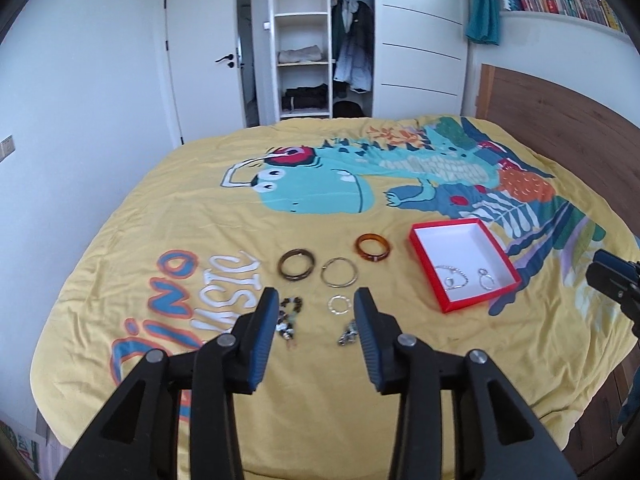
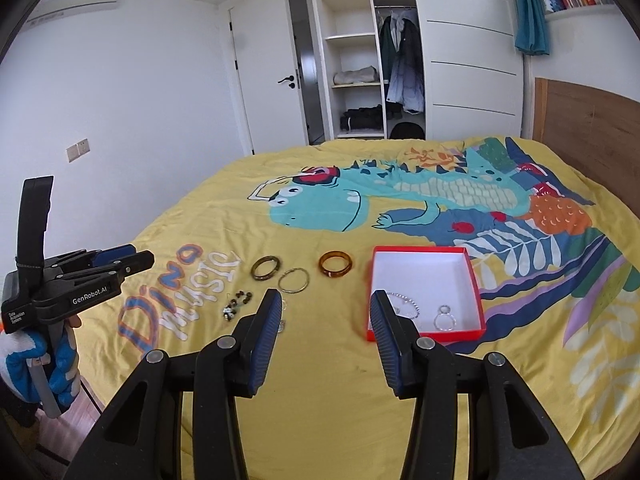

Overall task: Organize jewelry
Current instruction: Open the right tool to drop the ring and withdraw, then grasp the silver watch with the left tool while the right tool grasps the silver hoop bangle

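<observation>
- Left gripper [image 1: 316, 300]: held above the near edge of the bed, jaws parted with clear air between the pads, nothing held. From the right wrist view the same gripper [image 2: 138, 258] shows at the far left, carried by a hand in a blue and white glove [image 2: 60, 364].
- Right gripper [image 2: 324, 304]: also above the near edge of the bed, jaws parted, nothing between them.
- Yellow bedspread [image 1: 320, 380] with a dinosaur print covers the bed; all jewelry lies on it.
- Nearest row: dark beaded bracelet [image 1: 290, 316], a small silver piece [image 1: 347, 332] partly hidden by the right finger of the left gripper, and a small silver ring [image 1: 339, 304] just beyond it.
- Next row: dark brown bangle [image 1: 296, 269], thin metal bangle [image 1: 340, 273] touching or almost touching it, amber bangle [image 1: 373, 246] a little farther and to the right.
- Red box [image 1: 424, 256], white inside, sits right of the bangles, apart from them. Inside, near its front wall: silver chain bracelet [image 1: 454, 277] and a pair of silver rings [image 1: 486, 279].
- Far: open wardrobe [image 1: 320, 40] with hanging clothes, white door [image 1: 200, 60], wooden headboard [image 1: 560, 112] at right.
</observation>
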Available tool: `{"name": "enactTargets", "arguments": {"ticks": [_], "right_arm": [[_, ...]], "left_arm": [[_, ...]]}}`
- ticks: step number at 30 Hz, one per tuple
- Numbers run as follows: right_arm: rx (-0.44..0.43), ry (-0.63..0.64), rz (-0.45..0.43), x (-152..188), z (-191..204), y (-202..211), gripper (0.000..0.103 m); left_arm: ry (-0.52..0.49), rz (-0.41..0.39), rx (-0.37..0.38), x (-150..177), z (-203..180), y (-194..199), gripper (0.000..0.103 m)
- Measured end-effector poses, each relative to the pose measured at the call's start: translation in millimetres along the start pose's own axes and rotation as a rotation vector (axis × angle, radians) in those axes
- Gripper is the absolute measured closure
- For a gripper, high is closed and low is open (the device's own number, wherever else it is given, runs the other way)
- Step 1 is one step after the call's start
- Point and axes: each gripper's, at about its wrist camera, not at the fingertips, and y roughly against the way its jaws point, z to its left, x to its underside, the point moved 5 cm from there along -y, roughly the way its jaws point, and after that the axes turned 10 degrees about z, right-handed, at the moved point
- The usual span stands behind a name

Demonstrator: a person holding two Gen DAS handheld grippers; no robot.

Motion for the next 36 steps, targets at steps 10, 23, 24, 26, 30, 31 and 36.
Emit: {"name": "enactTargets", "arguments": {"ticks": [10,23,24,26,30,31,36], "right_arm": [[0.005,0.009,0.022,7.6,21.3,-17.5,0.054],[-0.014,0.002,0.14,31.1,11.3,-110.4,0.054],[-0.017,0.001,0.154,33.0,8.7,-120.0,0.054],[-0.023,-0.002,0.169,35.4,5.7,-132.8,0.054],[-0.038,0.005,0.199,37.2,0.5,-159.9,0.054],[-0.043,0.007,0.204,37.3,0.3,-165.2,0.054],[-0.076,0.014,0.227,31.7,-0.4,-197.3,0.054]], "left_arm": [[0.05,0.026,-0.016,28.0,40.4,-15.5,0.065],[0.055,0.152,0.045,60.7,23.1,-111.9,0.065],[0.055,0.163,0.053,62.6,19.6,-121.7,0.065],[0.049,0.179,0.064,65.0,13.3,-136.3,0.065],[0.037,0.196,0.081,67.1,1.2,-160.2,0.065],[0.033,0.196,0.084,66.6,-1.9,-165.0,0.065],[0.015,0.204,0.113,63.1,-15.3,-186.6,0.065]]}}
